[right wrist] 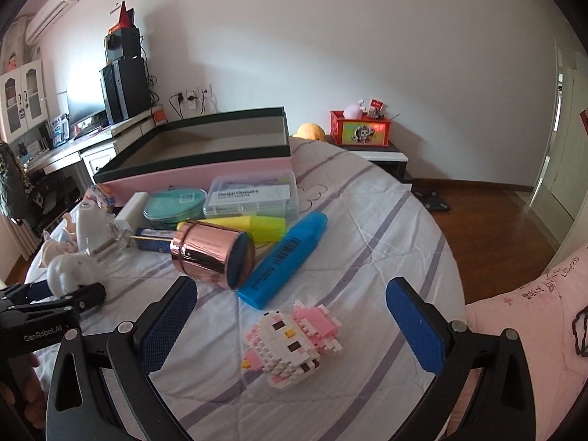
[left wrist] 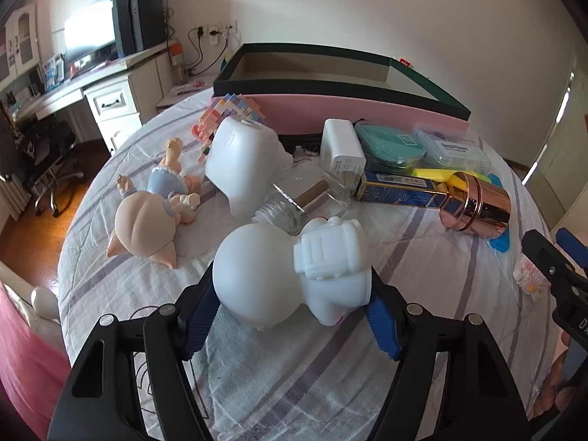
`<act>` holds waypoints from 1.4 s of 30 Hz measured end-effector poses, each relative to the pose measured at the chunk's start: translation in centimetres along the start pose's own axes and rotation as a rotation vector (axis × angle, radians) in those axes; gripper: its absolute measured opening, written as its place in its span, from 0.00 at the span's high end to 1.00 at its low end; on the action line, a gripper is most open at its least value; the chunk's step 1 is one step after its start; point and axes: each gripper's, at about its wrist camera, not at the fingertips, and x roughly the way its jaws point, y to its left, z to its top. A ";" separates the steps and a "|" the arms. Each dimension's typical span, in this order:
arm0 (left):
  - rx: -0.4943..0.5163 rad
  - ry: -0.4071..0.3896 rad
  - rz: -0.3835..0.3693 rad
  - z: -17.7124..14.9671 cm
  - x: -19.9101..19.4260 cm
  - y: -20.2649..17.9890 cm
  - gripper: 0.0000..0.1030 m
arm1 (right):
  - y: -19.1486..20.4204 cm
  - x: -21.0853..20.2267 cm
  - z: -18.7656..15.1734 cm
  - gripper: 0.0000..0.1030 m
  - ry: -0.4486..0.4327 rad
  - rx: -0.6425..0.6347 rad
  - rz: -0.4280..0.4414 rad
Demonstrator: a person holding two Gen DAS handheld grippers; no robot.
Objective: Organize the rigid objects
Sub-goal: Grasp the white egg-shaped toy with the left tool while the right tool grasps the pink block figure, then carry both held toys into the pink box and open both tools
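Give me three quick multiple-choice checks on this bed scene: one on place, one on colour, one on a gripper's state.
1. Where does the rose-gold canister lie?
A. inside the box
B. on its side on the bedspread
C. on the floor

2. What colour is the big marker beside it?
A. blue
B. red
C. black

3. How is the right gripper?
A. shut on the canister
B. shut on nothing
C. open around the pink-and-white brick figure

Answers: 1 B, it lies tipped over on the striped cloth; 2 A, its body is plainly blue; 3 C, both pads stand clear of the figure.
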 end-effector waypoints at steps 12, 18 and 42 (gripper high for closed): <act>0.059 -0.076 0.022 -1.1 -3.2 -0.3 0.30 | -0.2 1.5 -1.4 0.22 0.095 -0.007 0.009; 0.059 -0.093 0.011 -1.1 -4.3 0.0 0.30 | 0.0 1.5 -2.0 0.41 0.110 -0.027 0.035; 0.080 -0.131 0.036 18.1 0.8 1.8 0.30 | 6.6 7.7 15.7 0.40 0.026 -0.090 0.260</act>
